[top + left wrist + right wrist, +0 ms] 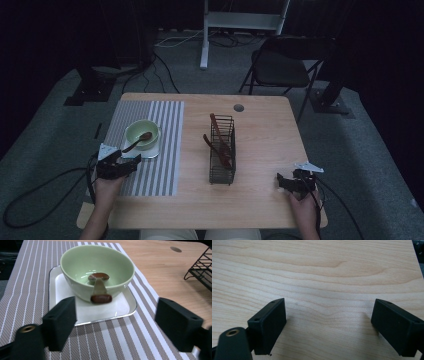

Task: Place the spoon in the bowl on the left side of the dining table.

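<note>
**Left gripper view: wooden spoon rests in the green bowl, jaws wide apart before it**

Left gripper view looks straight at a wooden spoon (99,287) lying in a pale green bowl (97,267). Its rounded head sits at the bottom of the bowl, and its handle climbs over the near rim, with the butt end hanging just outside the wall. The bowl stands on a small white square plate (87,311) with a thin metallic edge, and the plate lies on a grey-and-white striped placemat (30,277).

The left gripper (113,322) hovers low over the placemat just in front of the plate, jaws spread wide with nothing between them; the spoon's handle end lies beyond the pads, untouched. From the high view, this gripper (131,162) sits at the near left of the placemat (165,150), just beside the plate's near corner, while the spoon (137,141) leans toward it out of the bowl (142,133).

To the right on the wooden tabletop (260,195) stands a black wire basket (222,150) holding dark brown utensils (220,142), well apart from the bowl. The right gripper (281,182) rests near the tabletop's near right corner. In the right gripper view, this gripper (328,325) has its jaws standing wide over bare wood grain, holding nothing.
</note>
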Motion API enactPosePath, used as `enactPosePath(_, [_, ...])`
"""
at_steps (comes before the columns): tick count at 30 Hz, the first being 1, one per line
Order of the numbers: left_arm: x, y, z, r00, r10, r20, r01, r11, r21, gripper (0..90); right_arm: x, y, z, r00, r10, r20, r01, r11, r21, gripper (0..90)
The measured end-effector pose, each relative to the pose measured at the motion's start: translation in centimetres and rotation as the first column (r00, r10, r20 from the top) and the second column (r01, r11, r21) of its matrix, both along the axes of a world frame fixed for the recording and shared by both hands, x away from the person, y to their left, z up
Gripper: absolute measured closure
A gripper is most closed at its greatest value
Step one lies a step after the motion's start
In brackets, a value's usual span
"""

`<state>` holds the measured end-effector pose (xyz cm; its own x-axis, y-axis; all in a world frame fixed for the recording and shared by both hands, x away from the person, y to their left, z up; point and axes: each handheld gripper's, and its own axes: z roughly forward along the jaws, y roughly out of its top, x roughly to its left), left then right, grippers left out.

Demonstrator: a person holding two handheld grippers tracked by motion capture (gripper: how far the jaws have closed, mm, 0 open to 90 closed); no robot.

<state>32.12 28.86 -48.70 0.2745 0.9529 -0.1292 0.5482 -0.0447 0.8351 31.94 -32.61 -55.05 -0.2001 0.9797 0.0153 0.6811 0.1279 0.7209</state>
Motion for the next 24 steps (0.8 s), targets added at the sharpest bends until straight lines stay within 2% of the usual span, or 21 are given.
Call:
enactPosePath(2, [-0.2, 0.1, 0.0, 1.0, 0.001, -0.007, -0.001, 1.0, -0.007, 9.4, 0.0, 0.0, 0.0, 1.0, 0.0, -0.001, 0.0, 1.0, -0.001, 12.0])
enactPosePath(3, [-0.4, 0.2, 0.0, 0.9998, -0.015, -0.011, 0.015, 0.9998, -0.017, 9.4, 0.0, 0.0, 0.0, 1.0, 0.0, -0.001, 0.0, 1.0, -0.001, 12.0])
enactPosePath(8, [-1.3, 0.1, 0.0, 0.9998, -0.021, -0.004, 0.021, 0.9998, 0.004, 9.4, 0.0, 0.0, 0.0, 1.0, 0.0, -0.001, 0.0, 1.0, -0.001, 12.1])
enactPosePath(10, [-2.2, 0.5, -0.2, 0.9992, -0.039, 0.008, 0.039, 0.9992, -0.011, 9.5, 0.0, 0.0, 0.0, 1.0, 0.0, -0.001, 0.0, 1.0, 0.0, 12.1])
enactPosePath(11, [-2.4, 0.5, -0.2, 0.9988, -0.047, 0.012, 0.047, 0.9989, 0.0, 9.5, 0.0, 0.0, 0.0, 1.0, 0.0, -0.001, 0.0, 1.0, 0.0, 12.1])
enactPosePath(12, [-2.7, 0.6, -0.3, 0.9991, -0.038, 0.018, 0.038, 0.9992, 0.015, 9.4, 0.0, 0.0, 0.0, 1.0, 0.0, -0.001, 0.0, 1.0, 0.0, 12.1])
enactPosePath(14, [-3.2, 0.8, -0.5, 0.9987, -0.04, 0.033, 0.04, 0.9991, 0.015, 9.5, 0.0, 0.0, 0.0, 1.0, 0.0, -0.001, 0.0, 1.0, 0.0, 12.0])
enactPosePath(16, [-3.8, 1.1, -0.7, 0.9983, -0.012, 0.058, 0.01, 0.9994, 0.034, 9.5, 0.0, 0.0, 0.0, 1.0, 0.0, -0.001, 0.0, 1.0, 0.001, 12.1])
enactPosePath(20, [-4.6, 2.0, -1.0, 0.9974, 0.006, 0.072, -0.005, 1.0, -0.005, 9.5, 0.0, 0.0, 0.0, 1.0, 0.0, -0.001, 0.0, 1.0, 0.0, 12.1])
enactPosePath(24, [-5.4, 2.4, -1.4, 0.9975, 0.012, 0.07, -0.012, 0.9999, 0.001, 9.5, 0.0, 0.0, 0.0, 1.0, 0.0, -0.001, 0.0, 1.0, 0.001, 12.0])
